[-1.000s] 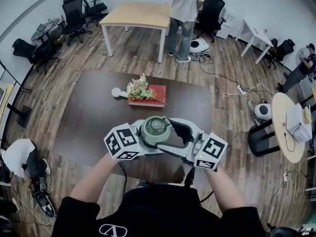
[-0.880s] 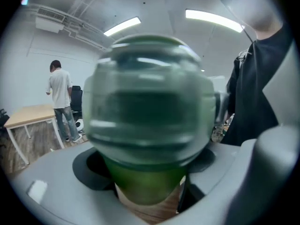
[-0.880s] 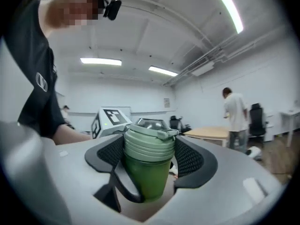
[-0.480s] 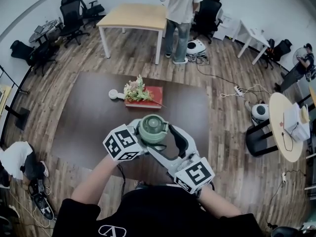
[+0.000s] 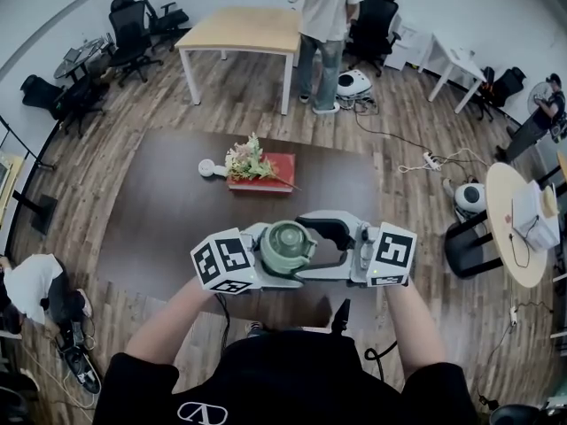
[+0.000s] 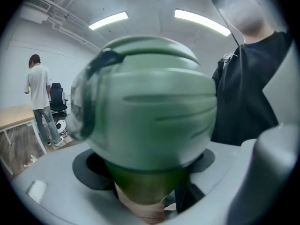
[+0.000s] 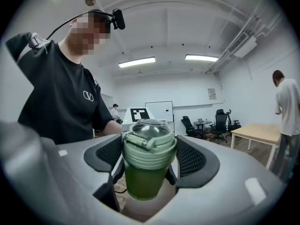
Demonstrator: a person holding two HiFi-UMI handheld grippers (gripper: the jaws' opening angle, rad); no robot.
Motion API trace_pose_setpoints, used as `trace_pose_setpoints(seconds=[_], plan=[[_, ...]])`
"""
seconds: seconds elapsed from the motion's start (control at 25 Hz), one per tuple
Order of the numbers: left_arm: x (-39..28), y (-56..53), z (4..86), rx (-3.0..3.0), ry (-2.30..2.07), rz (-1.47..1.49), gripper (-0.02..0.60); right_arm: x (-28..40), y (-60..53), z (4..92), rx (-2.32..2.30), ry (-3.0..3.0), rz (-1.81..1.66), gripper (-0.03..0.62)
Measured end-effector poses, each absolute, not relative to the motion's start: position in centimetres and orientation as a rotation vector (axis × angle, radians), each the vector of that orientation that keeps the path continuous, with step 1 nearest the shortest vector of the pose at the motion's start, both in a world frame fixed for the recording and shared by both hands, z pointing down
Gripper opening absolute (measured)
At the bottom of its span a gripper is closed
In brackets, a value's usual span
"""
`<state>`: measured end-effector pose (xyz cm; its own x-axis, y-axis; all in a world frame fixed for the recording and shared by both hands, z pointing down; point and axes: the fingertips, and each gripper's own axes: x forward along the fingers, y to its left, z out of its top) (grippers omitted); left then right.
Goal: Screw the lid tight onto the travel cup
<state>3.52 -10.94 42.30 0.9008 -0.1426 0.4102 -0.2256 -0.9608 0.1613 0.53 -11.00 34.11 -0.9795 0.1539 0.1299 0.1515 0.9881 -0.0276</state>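
Note:
A green travel cup point(image 5: 285, 248) with a domed, clear-topped lid point(image 7: 149, 142) is held upright in the air over the near edge of the table. My left gripper point(image 5: 275, 264) comes in from the left and is shut on the cup's body point(image 6: 150, 116), which fills the left gripper view in a blur. My right gripper point(image 5: 312, 251) reaches in level from the right. Its dark ribbed pads point(image 7: 105, 158) stand on either side of the lid, close to it. Those jaws have just been opening, with the lid still between them.
The dark brown table point(image 5: 159, 211) carries a red book with flowers point(image 5: 257, 168) and a small white round object point(image 5: 208, 167). Beyond it a person point(image 5: 323, 25) stands at a wooden table point(image 5: 244, 29). Office chairs line the walls, and another person crouches at the left point(image 5: 31, 282).
My right gripper has swung up from low near my body to level at the cup's right. The cup and left gripper have shifted a little to the right and nearer.

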Motion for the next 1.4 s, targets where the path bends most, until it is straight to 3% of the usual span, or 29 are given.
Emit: trace_pose_setpoints(seconds=[0.16, 0.4, 0.52, 0.68, 0.88, 1.16, 1.4], plan=[[2.2, -12.8, 42.5, 2.836, -0.450, 0.590, 0.405, -0.7, -11.9, 33.9, 0.078, -3.065, 0.038, 0.370], [0.8, -15.1, 44.0, 2.792, -0.658, 0.650, 0.405, -1.9, -13.1, 35.4, 1.084, -2.839, 0.109, 0.368], [1.1, -15.1, 44.0, 2.792, -0.652, 0.623, 0.405, -1.9, -13.1, 35.4, 1.196, -2.774, 0.103, 0.370], [0.9, -15.0, 43.0, 2.796, -0.615, 0.542, 0.405, -2.2, -12.3, 34.5, 0.945, -2.895, 0.071, 0.371], [1.0, -12.8, 41.6, 2.838, -0.419, 0.501, 0.405, 0.8, -12.8, 32.8, 0.367, -3.153, 0.270, 0.394], [3.7, -8.3, 41.5, 2.858, -0.070, 0.594, 0.405, 1.0, -10.1, 32.7, -0.435, -3.050, 0.149, 0.409], [3.2, -9.5, 41.3, 2.853, -0.163, 0.603, 0.406, -0.3, -10.4, 32.3, -0.402, -3.070, 0.238, 0.396]])
